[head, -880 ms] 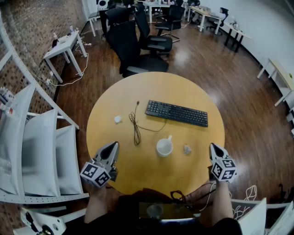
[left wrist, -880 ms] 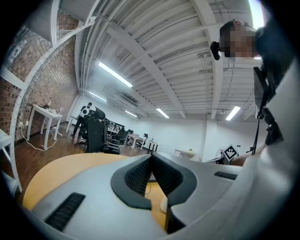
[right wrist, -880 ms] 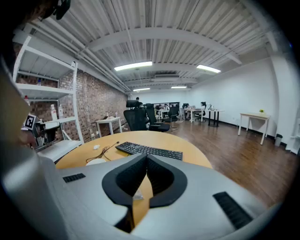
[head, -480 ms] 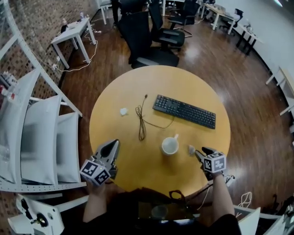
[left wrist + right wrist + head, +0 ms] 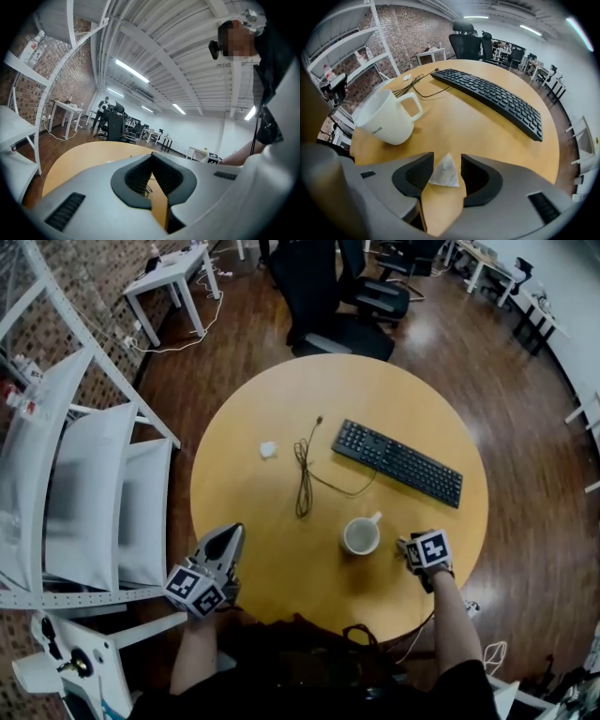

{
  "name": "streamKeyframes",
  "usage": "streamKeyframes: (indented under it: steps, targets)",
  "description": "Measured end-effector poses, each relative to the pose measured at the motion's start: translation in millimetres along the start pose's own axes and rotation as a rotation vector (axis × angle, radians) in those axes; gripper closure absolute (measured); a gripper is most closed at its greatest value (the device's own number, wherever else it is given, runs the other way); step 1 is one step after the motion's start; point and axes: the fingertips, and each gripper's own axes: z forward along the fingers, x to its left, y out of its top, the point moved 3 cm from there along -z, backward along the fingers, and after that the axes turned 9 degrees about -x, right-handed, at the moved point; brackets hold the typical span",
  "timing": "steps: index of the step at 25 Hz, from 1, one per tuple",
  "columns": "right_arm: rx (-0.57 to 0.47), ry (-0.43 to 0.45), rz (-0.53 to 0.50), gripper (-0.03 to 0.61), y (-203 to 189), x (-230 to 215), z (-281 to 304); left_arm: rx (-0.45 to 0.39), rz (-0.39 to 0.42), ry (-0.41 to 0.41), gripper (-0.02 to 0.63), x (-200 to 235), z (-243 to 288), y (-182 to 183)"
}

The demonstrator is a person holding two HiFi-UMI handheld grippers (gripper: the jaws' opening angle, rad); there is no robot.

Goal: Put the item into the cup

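Two grippers sit at the near edge of your round wooden table (image 5: 246,507). Your right gripper (image 5: 409,547) (image 5: 446,161) is low over the tabletop just right of the white mug (image 5: 360,536) (image 5: 386,117). Its fingers (image 5: 415,173) are spread wide. Between them lies a small white pyramid, probably a tea bag (image 5: 444,172). It rests on the wood with its left corner very close to the left pad and a clear gap on the right, so nothing is pinching it. From your head camera the bag is hidden under the gripper.

The mug stands upright, apart from the bag, with its handle towards the black keyboard (image 5: 398,461) (image 5: 492,98), which lies further back. A black cable (image 5: 305,474) (image 5: 412,84) trails left of the keyboard, and a small white crumpled scrap (image 5: 268,449) lies beyond it.

Your left gripper (image 5: 228,538) (image 5: 151,158) is at the near left edge of the table, well apart from the mug. Its fingers (image 5: 136,176) are pressed together at the tips, with nothing between them.
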Motion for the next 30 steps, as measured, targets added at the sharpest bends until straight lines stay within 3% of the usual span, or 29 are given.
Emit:
streamKeyframes:
  steps: [5, 9, 11, 14, 22, 30]
  targets:
    - [0.050, 0.011, 0.008, 0.391, -5.5, 2.6, 12.4, 0.013, -0.012, 0.017, 0.611, 2.9, 0.4, -6.2]
    - [0.049, -0.040, -0.008, 0.398, -8.9, -8.3, 14.7, 0.028, -0.017, 0.014, 0.611, 3.8, 5.4, -8.6]
    - [0.051, -0.057, -0.003, 0.479, -10.9, -10.4, 12.9, 0.035, -0.016, 0.007, 0.611, 2.1, 9.0, -8.8]
    - [0.021, -0.045, 0.019, 0.486, -12.2, -8.5, 7.9, 0.036, -0.012, -0.017, 0.611, -2.6, 16.6, -7.8]
    - [-0.252, -0.003, 0.099, 0.488, 12.7, 1.6, -43.3, 0.031, 0.003, -0.098, 0.611, -15.7, 34.7, 0.5]
    - [-0.544, 0.009, -0.014, 0.488, 72.6, 46.3, -99.2, 0.010, 0.019, -0.125, 0.611, -25.3, 27.1, 8.3]
